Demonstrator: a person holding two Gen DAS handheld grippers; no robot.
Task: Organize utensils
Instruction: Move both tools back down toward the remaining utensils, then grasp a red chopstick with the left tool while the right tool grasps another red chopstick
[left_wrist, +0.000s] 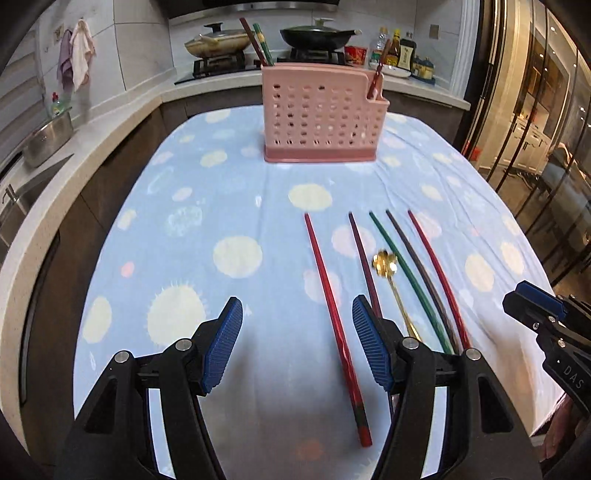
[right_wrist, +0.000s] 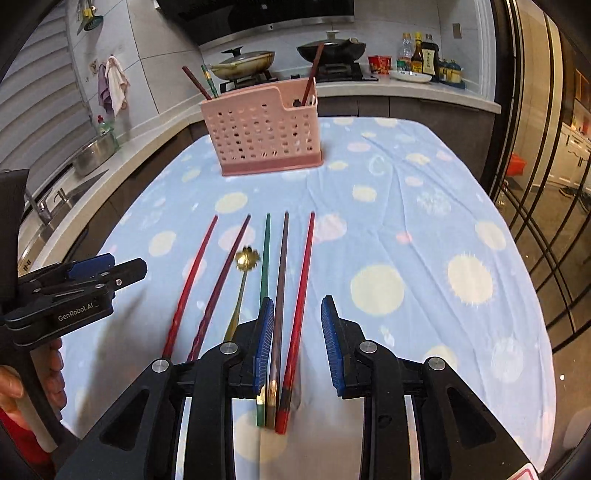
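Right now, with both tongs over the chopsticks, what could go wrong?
1. The right tongs straddle two chopsticks, the brown one and the rightmost red one, so closing may grab both.
2. The gold spoon lies tight between chopsticks; a nudge could scatter them.

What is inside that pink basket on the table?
The pink basket holds two chopsticks at its left end and one more in the small right compartment. Their lower ends, and anything shorter, are hidden behind the perforated wall.
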